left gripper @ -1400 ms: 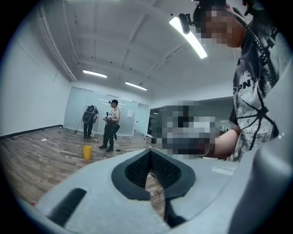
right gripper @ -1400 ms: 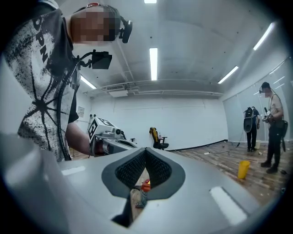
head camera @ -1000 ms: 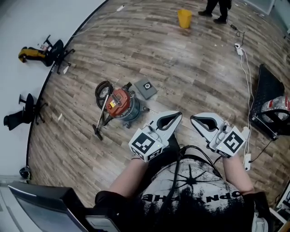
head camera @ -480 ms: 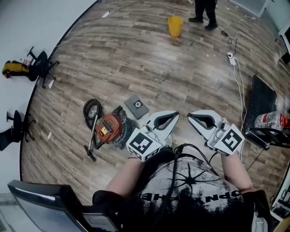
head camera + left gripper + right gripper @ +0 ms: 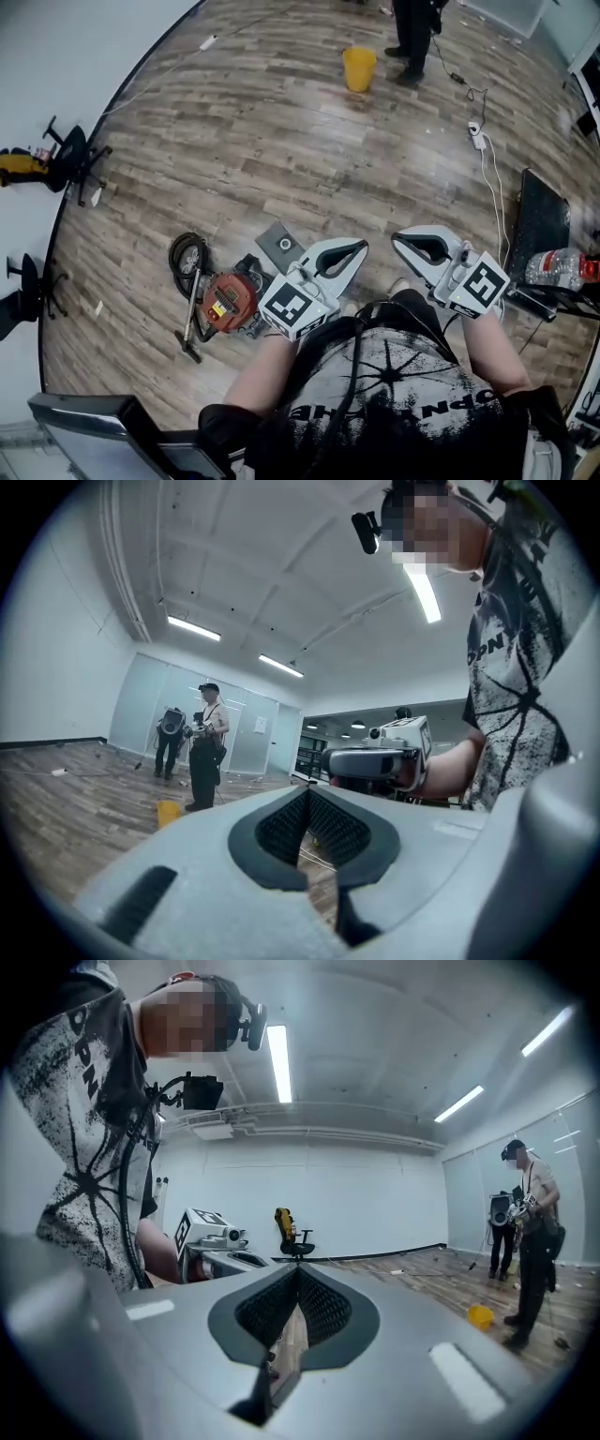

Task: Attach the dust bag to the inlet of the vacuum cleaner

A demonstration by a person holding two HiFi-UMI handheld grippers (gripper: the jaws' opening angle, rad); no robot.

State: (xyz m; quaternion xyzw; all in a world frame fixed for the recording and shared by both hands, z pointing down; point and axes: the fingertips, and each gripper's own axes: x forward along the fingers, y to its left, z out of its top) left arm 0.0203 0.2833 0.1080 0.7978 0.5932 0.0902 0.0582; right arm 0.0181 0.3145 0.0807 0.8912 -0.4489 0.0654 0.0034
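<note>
The red canister vacuum cleaner (image 5: 228, 300) lies on the wood floor with its black hose (image 5: 187, 255) coiled beside it, just left of my left gripper. A flat grey dust bag (image 5: 281, 243) with a round hole rests on the floor close above the vacuum. My left gripper (image 5: 363, 247) and right gripper (image 5: 397, 237) are held side by side at waist height, both shut and empty, well above the floor. In the left gripper view the left gripper (image 5: 307, 790) has its jaws together, with the right gripper (image 5: 375, 759) beyond. The right gripper view shows the right gripper (image 5: 298, 1269) likewise shut.
A yellow bucket (image 5: 358, 67) and a standing person (image 5: 413, 28) are at the far end. Office chairs (image 5: 71, 155) line the left wall. A power strip with a white cable (image 5: 479, 141) and a black stand holding a water bottle (image 5: 555, 267) are at right.
The vacuum and dust bag have slid lower and leftward in the head view, now beside my left gripper. Both grippers stay shut and level in front of me.
</note>
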